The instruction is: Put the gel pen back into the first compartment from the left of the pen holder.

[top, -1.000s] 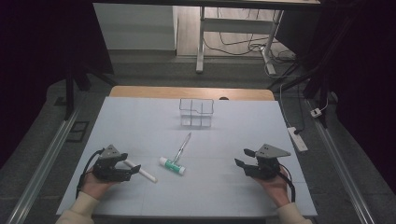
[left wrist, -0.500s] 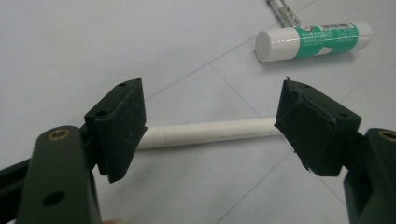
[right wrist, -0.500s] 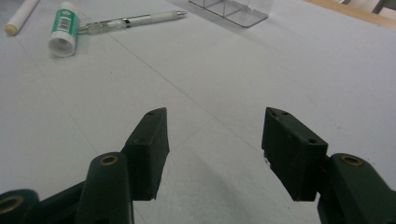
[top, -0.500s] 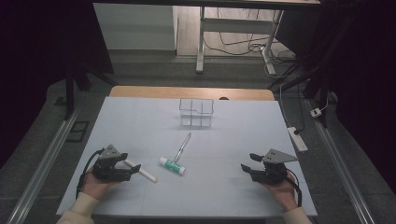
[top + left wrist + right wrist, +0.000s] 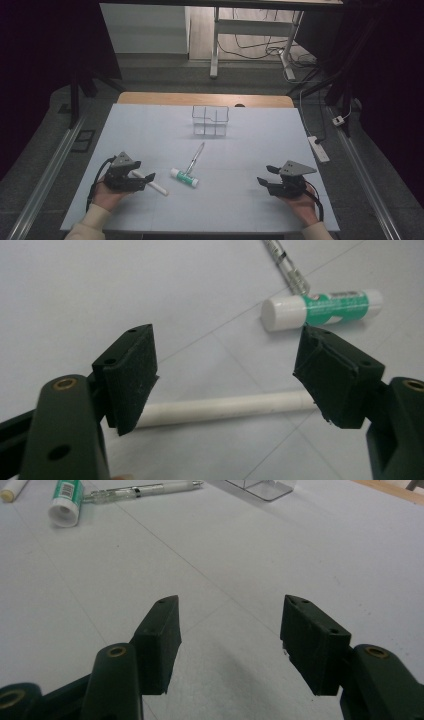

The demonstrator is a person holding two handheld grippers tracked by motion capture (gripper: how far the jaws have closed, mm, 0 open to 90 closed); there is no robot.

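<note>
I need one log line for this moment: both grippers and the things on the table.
left gripper: open over white stick | right gripper: open, holds nothing | glue stick, pen: mid-table | clear box: far side

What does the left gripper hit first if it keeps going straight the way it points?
Likely the white stick: it lies crosswise on the table just ahead of the open left gripper, between its fingers. The glue stick is farther on and off to one side. Depth is hard to judge.

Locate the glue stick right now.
In the high view the glue stick lies near the table's centre, just right of the white stick by the left gripper, its right end at the pen.
</note>
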